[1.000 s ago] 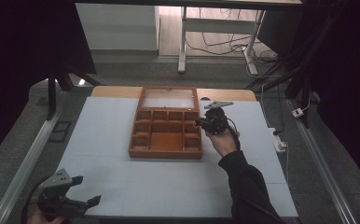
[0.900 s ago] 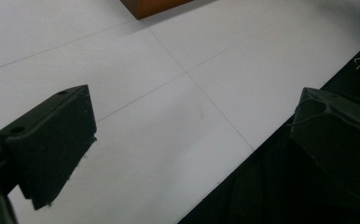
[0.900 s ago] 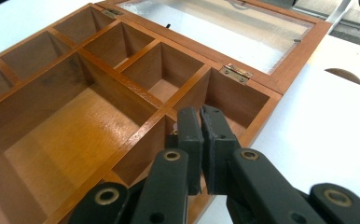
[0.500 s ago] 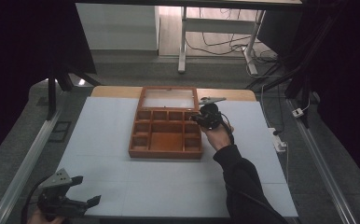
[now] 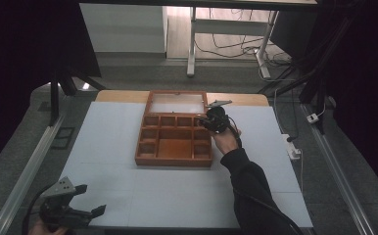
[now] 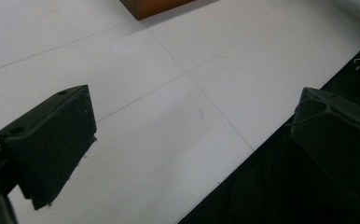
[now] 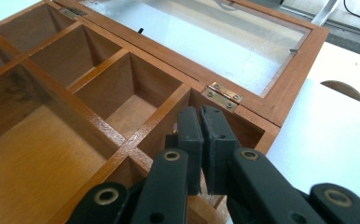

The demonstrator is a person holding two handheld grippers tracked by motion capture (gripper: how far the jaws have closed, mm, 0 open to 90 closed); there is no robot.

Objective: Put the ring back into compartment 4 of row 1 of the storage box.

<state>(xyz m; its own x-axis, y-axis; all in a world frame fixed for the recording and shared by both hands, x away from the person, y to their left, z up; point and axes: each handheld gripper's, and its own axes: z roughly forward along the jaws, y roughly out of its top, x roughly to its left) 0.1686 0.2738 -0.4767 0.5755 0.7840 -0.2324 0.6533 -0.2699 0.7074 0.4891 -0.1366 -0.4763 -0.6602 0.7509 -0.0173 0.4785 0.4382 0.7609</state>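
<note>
1. A wooden box (image 5: 174, 139) sits near the middle of the white counter (image 5: 128, 196), toward its far side, with its glass lid (image 5: 177, 103) folded back flat behind it.
2. The box is split into compartments: a row of small ones along the hinge side, more small ones down each side, and one large one in the middle.
3. The right hand-held gripper (image 5: 210, 122) is at the box's far right corner, held by a hand (image 5: 224, 141) in a dark sleeve.
4. In the right gripper view, the right hand-held gripper (image 7: 201, 144) has its jaws closed together, with only a thin slit between them and nothing visibly held.
5. The jaw tips hang over the far-right corner compartment (image 7: 225, 123), just in front of a brass hinge (image 7: 223, 95); whether they touch the wood cannot be told.
6. The left hand-held gripper (image 5: 86, 200) is at the near left corner of the counter, well apart from the box.
7. In the left gripper view, the left hand-held gripper (image 6: 194, 133) has its jaws spread wide over bare counter at the front edge, holding nothing; a corner of the box (image 6: 152, 6) shows at the top.
</note>
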